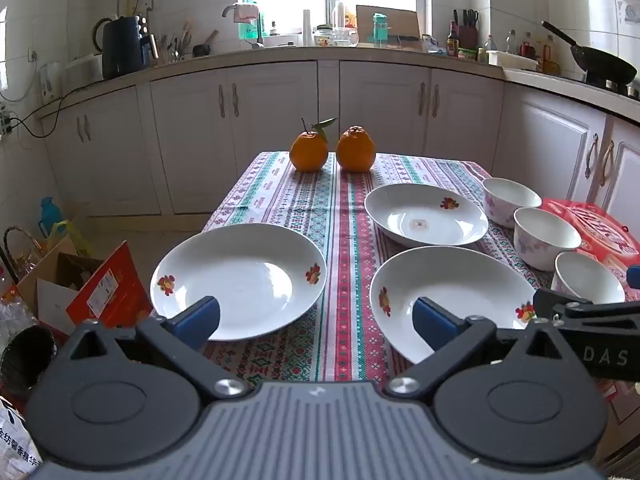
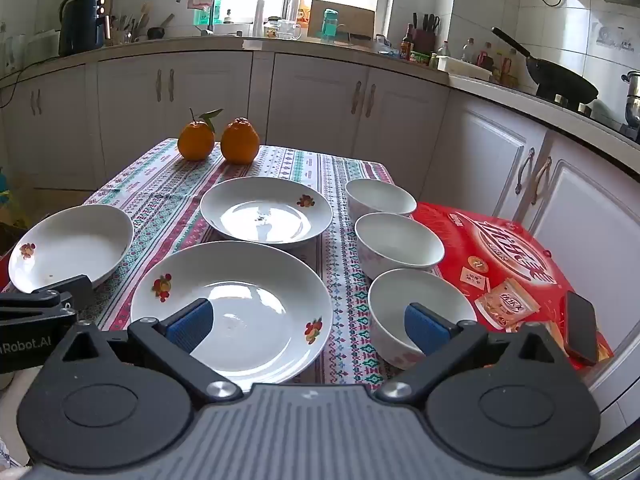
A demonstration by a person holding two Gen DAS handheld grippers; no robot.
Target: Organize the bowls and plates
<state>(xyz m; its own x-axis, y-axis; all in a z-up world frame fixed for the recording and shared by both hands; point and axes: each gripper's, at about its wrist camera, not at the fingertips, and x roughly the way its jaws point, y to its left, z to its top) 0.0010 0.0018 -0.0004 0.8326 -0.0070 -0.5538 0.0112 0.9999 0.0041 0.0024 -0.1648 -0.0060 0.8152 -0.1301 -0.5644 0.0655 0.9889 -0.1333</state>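
Three plates (image 2: 232, 308) and three bowls (image 2: 400, 240), all upright, are seen ahead of both grippers' fingers (image 1: 196, 316), held apart, empty.

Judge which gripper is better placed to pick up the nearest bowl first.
Right. The open right gripper has the nearest bowl just ahead by its right finger. The left gripper, also open, faces the plates; that bowl sits far off to its right.

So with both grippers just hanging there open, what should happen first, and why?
Probably the right gripper should ease down to the nearest bowl: three bowls sit apart in a row, nothing is stacked, and both grippers are open and empty.
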